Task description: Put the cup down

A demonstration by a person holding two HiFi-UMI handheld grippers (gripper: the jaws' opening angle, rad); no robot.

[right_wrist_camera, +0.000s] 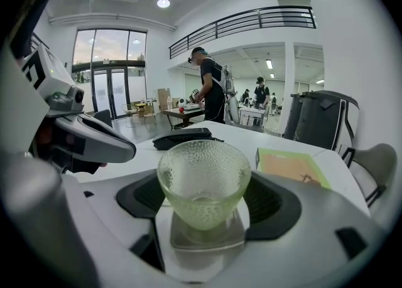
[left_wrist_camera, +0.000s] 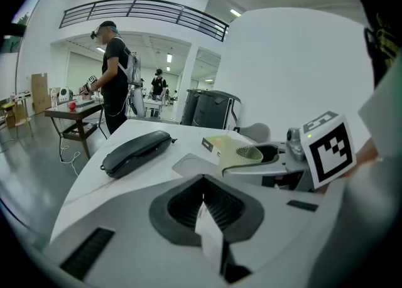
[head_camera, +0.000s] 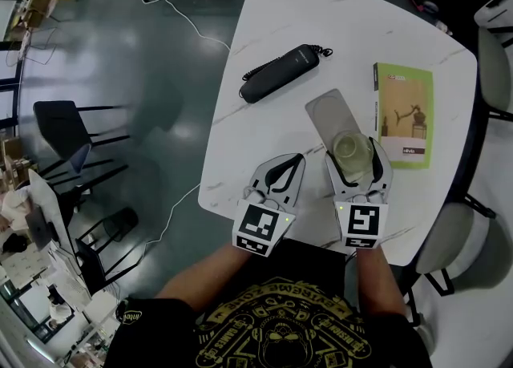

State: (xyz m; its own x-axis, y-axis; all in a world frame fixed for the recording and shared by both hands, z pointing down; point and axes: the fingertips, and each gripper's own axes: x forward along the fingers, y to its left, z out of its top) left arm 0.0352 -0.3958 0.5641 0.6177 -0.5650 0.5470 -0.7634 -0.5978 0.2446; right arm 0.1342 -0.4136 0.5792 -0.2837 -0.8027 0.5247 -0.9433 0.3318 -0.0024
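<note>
Two grippers show over the white counter (head_camera: 264, 30), and only the right gripper (head_camera: 353, 155) carries anything. Its jaws are clamped on the cup (right_wrist_camera: 203, 177), a small dimpled glass cup of pale green, gripped on its sides and standing upright with its mouth up. The cup sits over the near end of a flat grey tray (head_camera: 327, 110). We cannot tell from the right gripper view whether its foot already touches the tray or hangs just above it.

The left gripper (head_camera: 295, 161) lies just beside the right one, its jaws together with nothing between them. It takes no part in this step and is best left where it is.

To set the cup down well, we judge the main point is to lower it straight, with the rim level, until the foot rests fully on the tray. Only then should the jaws part, slowly and evenly, so neither pad drags the glass sideways. Glass on a smooth tray may slide or tip if one jaw lets go first. After that we would draw the gripper back along its own line toward the body, not upward through the rim.

The black phone handset (head_camera: 284, 74) and the green box (head_camera: 403, 114) lie well apart from the cup and should not interfere.
</note>
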